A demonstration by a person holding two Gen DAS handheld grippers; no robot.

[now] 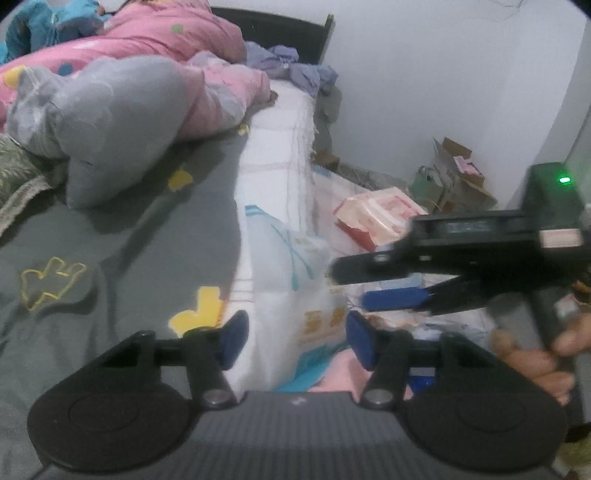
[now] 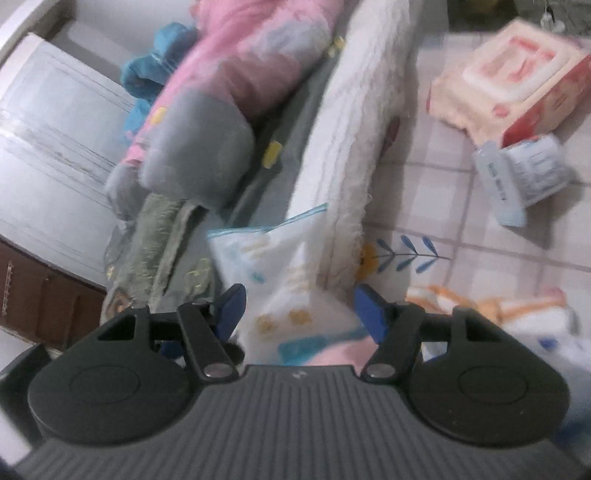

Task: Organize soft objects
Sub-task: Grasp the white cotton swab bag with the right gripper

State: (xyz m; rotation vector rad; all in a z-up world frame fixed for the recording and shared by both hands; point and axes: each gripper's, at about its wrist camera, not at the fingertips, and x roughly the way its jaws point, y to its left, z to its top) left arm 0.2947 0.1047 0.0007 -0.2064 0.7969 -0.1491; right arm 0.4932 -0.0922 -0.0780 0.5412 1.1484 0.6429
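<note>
A white plastic bag with blue and yellow print (image 1: 295, 295) leans against the bed's side; it also shows in the right wrist view (image 2: 288, 280). My left gripper (image 1: 295, 339) is open, its blue pads on either side of the bag's lower part. My right gripper (image 2: 297, 314) is open around the same bag; in the left wrist view it (image 1: 354, 284) reaches in from the right, held by a hand. A grey pillow (image 1: 118, 125) and a pink quilt (image 1: 177, 33) lie on the grey bed sheet (image 1: 110, 258).
A pink-and-red tissue pack (image 1: 376, 218) lies on the tiled floor (image 2: 480, 251), with a pale blue pack (image 2: 524, 177) near it. Cardboard boxes (image 1: 458, 170) stand by the white wall. Purple clothes (image 1: 291, 66) are heaped at the bed's far end. A white cabinet (image 2: 48, 147) is left.
</note>
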